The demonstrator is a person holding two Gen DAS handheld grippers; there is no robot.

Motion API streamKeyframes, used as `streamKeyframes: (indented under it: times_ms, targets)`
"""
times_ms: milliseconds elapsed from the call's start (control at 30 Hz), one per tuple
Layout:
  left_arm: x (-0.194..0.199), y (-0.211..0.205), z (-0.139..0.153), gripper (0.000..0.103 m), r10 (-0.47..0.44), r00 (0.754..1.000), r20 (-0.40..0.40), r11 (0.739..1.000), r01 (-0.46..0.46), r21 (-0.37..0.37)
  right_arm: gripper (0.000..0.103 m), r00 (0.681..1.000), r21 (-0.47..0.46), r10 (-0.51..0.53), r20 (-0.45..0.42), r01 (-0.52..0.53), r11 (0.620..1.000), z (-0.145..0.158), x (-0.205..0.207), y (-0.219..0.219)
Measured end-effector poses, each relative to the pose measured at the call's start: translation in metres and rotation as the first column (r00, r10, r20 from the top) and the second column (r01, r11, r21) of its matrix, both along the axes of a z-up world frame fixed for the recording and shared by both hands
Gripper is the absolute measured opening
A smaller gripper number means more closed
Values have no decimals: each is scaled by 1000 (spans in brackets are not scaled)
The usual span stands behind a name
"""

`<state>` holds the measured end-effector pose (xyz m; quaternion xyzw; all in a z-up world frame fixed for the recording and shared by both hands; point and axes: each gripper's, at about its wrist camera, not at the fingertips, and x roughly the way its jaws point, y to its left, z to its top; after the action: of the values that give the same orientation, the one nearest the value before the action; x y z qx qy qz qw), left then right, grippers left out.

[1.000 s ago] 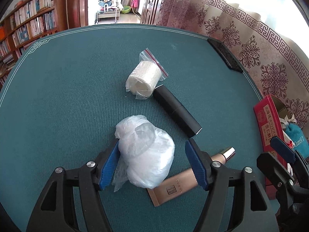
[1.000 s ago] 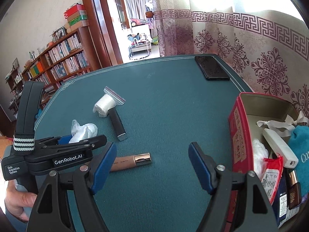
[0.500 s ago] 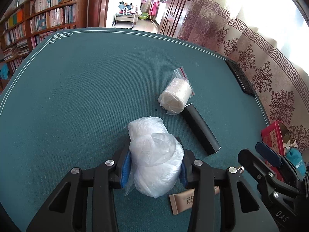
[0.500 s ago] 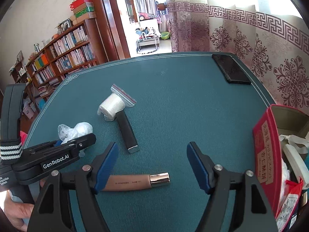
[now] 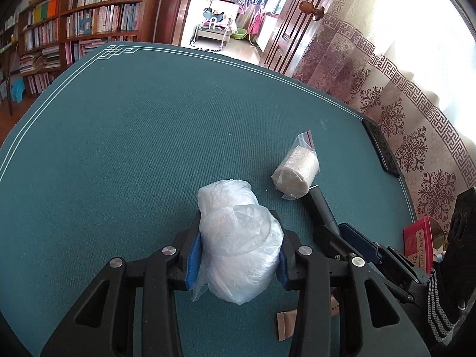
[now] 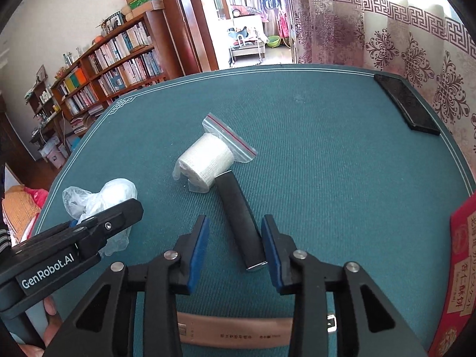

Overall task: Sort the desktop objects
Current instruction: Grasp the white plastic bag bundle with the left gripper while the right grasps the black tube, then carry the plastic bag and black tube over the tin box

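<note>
My left gripper (image 5: pixel 236 260) is shut on a crumpled clear plastic bag bundle (image 5: pixel 238 244), held just above the green table; the bundle also shows in the right wrist view (image 6: pixel 101 196). My right gripper (image 6: pixel 235 248) is partly open and empty, its jaws either side of the near end of a black tube (image 6: pixel 239 223). A bagged white bandage roll (image 6: pixel 206 160) lies just beyond the tube, touching its far end. A beige cosmetic tube (image 6: pixel 235 331) lies crosswise under the right gripper. The roll (image 5: pixel 296 169) and black tube (image 5: pixel 319 208) show right of the left gripper.
A red box (image 6: pixel 462 270) with Chinese print stands at the table's right edge. A black phone (image 6: pixel 406 104) lies at the far right by the patterned curtain. Bookshelves (image 6: pixel 113 59) and a doorway stand beyond the table's far edge (image 5: pixel 208 56).
My left gripper closed on the plastic bag bundle and lifted it slightly. My right gripper moved forward over the beige tube to the black tube, and its jaws narrowed.
</note>
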<state>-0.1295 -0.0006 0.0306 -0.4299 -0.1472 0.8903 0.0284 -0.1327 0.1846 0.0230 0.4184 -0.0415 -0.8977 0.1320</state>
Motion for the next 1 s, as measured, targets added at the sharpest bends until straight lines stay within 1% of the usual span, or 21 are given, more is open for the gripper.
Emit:
streamKeyframes:
  times_ms: [33,100,167,200,300,367,533,667,733,867,1000]
  targets:
    - [-1,2,-1,43,-3,1000,1,1000,3,-1,37,1000,9,6,9,-6,1000,-5,-1,-1]
    - [-1,4,-4,43,-15,1000,3,1000,15,1,34,999,69,29,-20,-28,997,-6,1,-7]
    - [-3,7,-8,43,-30,1000,-3,1000,30,0,24,999,112,33,-35,-29,993,-8,1,-9]
    - [-3,7,-10,43,-33,999,-1,999,33,-4,22,998,122,32,-47,-26,992,-9,2,-9]
    - [-5,8,-16,43,-54,998,23,998,54,11,22,997,126,32,-66,-24,992,-10,3,-8]
    - [-4,8,-15,43,-57,998,18,998,57,4,22,997,132,27,-70,-18,991,-9,3,-9]
    - [-2,11,-13,43,-62,998,15,998,63,-2,22,998,82,20,-64,-15,997,-9,2,-3]
    - [1,14,-12,43,-77,997,13,997,77,1,22,998,82,8,-66,-2,997,-9,5,-3]
    - [2,15,-12,43,-80,997,14,997,79,19,22,998,88,4,-70,3,996,-10,6,-4]
    - [0,17,-13,43,-89,996,22,995,88,46,22,998,61,-1,-68,5,998,-10,6,1]
    - [3,20,-11,43,-76,997,5,997,76,19,22,997,54,-4,-72,7,999,-10,6,2]
